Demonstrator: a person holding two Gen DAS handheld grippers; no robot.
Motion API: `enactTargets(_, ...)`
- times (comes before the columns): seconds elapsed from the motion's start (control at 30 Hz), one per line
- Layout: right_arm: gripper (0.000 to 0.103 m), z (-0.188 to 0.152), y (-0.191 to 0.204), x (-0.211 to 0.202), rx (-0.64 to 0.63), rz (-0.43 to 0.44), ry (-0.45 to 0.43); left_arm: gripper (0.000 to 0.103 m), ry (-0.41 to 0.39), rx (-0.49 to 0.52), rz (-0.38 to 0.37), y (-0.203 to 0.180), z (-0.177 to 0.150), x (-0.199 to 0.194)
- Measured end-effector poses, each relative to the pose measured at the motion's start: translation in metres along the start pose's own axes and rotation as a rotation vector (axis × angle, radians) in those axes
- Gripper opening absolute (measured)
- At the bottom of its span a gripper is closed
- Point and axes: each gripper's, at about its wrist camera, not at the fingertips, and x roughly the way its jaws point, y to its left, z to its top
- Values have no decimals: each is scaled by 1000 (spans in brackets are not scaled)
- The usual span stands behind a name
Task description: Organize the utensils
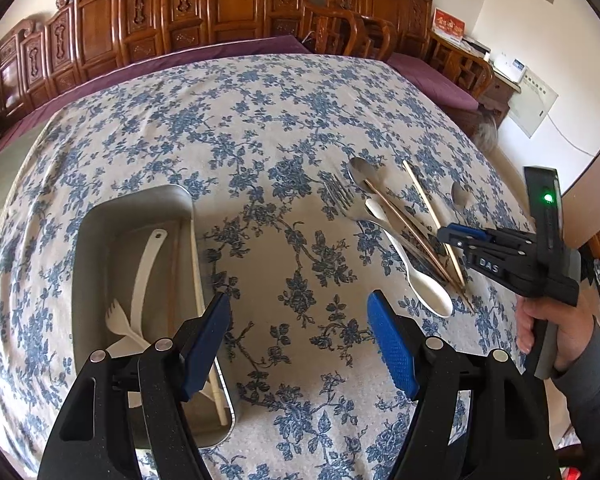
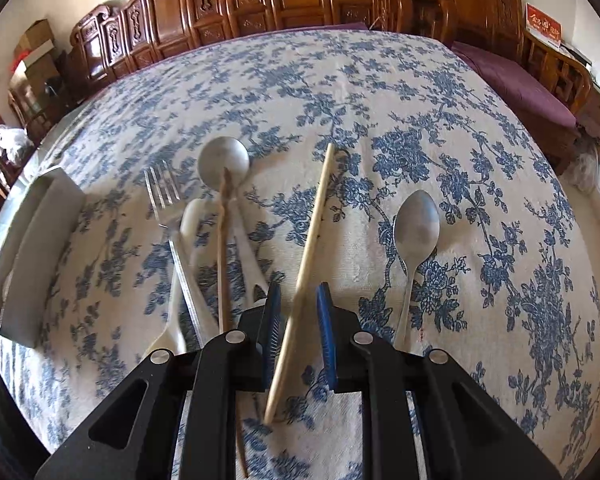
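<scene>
Metal tray [image 1: 100,232]: grey, rectangular with rounded corners, on the cloth at about 8 o'clock in the left wrist view; at 9 o'clock in the right wrist view, where only its outer wall shows.
Tray contents: a white plastic spoon [image 1: 142,276] lying lengthwise, a white plastic fork [image 1: 122,326] across its near end, and a pale chopstick [image 1: 204,312] along the right-hand wall. The left gripper's finger hides the near ends.
Loose utensils: a crossed heap at 2 o'clock in the left view, well apart from the tray.
Heap, left part: a metal fork [image 2: 168,216], a white plastic utensil [image 2: 188,236], a round metal spoon [image 2: 224,160] and a brown chopstick [image 2: 223,248] lying over that spoon's bowl; they overlap one another.
Light wooden chopstick [image 2: 312,248]: straight, plain, running from 12 o'clock down toward 6 o'clock in the right view, just beside the heap.
Oval metal spoon [image 2: 416,224]: dull grey, bowl up, alone at 3 o'clock of the light chopstick, apart from it.
Right gripper [image 2: 298,320]: blue pads part-way apart, astride the light chopstick's near half; whether either pad touches the stick cannot be told.
Left gripper [image 1: 300,336]: pads spread wide, holding nothing, its left finger over the tray's near right corner.
Tablecloth [image 1: 260,128]: cream with blue flower sprays.
Beyond, at 12 o'clock: carved wooden furniture [image 1: 220,8] and a purple cushion [image 1: 432,76].
</scene>
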Motion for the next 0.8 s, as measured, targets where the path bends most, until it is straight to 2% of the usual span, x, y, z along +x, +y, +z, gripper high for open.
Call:
enactTargets(0.13,18,0,-1,0,-17,-20,9,68,7,13,-1,-6,0,4)
enactTargets(0.27,6,-4,-6,-4,-11,-22,23,68,10,26,-6,-15,2,8)
enactTargets(0.8,6,-40,-20,-62,57,65,-45,68,56,68,-46,-61,16,50)
